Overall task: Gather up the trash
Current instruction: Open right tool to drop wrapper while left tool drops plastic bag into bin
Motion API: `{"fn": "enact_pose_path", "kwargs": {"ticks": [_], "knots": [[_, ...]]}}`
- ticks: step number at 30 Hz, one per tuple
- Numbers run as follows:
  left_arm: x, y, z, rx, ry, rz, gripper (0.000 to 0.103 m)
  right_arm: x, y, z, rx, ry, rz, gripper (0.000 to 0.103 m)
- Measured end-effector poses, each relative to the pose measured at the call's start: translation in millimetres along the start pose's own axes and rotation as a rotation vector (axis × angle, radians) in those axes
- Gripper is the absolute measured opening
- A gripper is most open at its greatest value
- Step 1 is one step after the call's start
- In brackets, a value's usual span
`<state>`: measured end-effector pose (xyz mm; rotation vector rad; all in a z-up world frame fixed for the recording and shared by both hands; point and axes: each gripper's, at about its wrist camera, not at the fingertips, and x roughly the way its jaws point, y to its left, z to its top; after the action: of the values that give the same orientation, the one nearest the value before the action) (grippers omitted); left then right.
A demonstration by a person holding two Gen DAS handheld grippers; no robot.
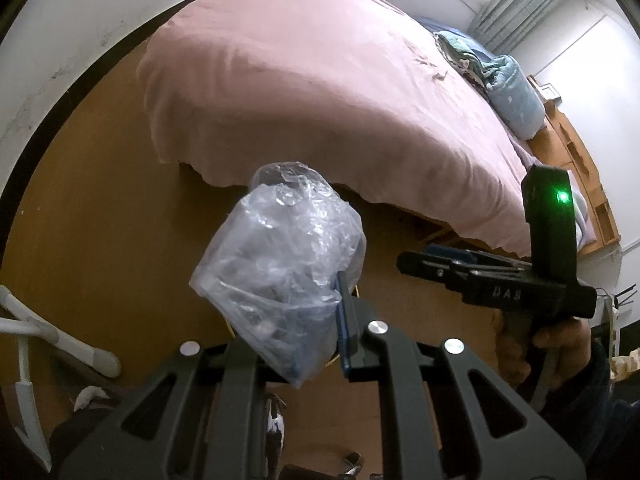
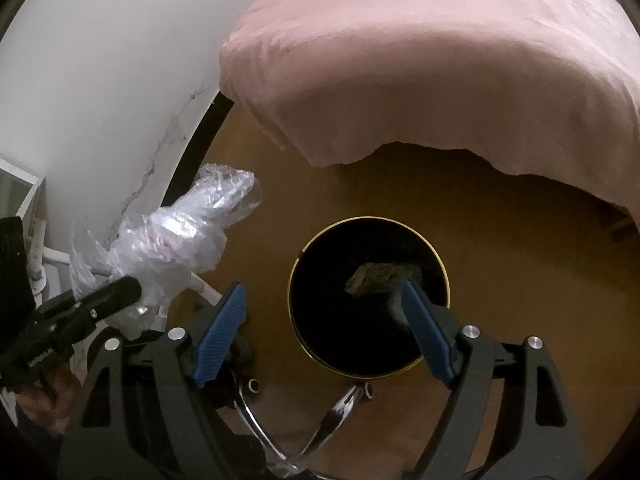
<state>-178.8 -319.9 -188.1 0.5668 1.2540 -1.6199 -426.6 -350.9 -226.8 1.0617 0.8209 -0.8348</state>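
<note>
Hidden or unclear: the crumpled clear plastic bag (image 1: 280,264) covers the left finger of the left gripper (image 1: 304,312), so only one blue pad (image 1: 345,332) shows in the left wrist view; the contents of the bag cannot be made out.
Cut off: the black round bin with a gold rim (image 2: 370,298) is dark inside, and only a crumpled grey-brown scrap (image 2: 376,278) is discernible within it.
Left gripper state: pressed together on the clear plastic bag, which bulges out past the fingertips.
Right gripper state: the right gripper (image 2: 320,332) is spread wide, nothing between its blue pads (image 2: 218,340).
Location of task item: the bag is held in the air above the brown wooden floor (image 1: 112,216), to the left of the bin in the right wrist view, not over the opening.
Bin relative to right gripper: the bin mouth lies beyond and between the spread fingers, with the right pad overlapping its rim in the view.
Edges: the pink bedspread (image 1: 312,92) overhangs the bed edge just beyond the bin; a white wall with a dark skirting (image 2: 200,136) borders the floor on the left.
Open room: bare floor shows around the bin on the near and right sides.
Other: a white tubular frame (image 1: 60,336) and chrome legs (image 2: 256,420) stand near the grippers.
</note>
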Motion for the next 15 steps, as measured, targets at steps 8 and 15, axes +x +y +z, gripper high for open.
{"fn": "enact_pose_path", "kwargs": {"ticks": [8,15], "knots": [[16.0,-10.6,4.0,0.029,0.071,-0.030,0.014,-11.6,-12.4,1.6,0.047,-0.034,0.000,0.078],[22.2,-23.0,2.2,0.075,0.095,-0.003,0.065,-12.8,-12.1,1.3,0.051,-0.037,0.008,0.078]]}}
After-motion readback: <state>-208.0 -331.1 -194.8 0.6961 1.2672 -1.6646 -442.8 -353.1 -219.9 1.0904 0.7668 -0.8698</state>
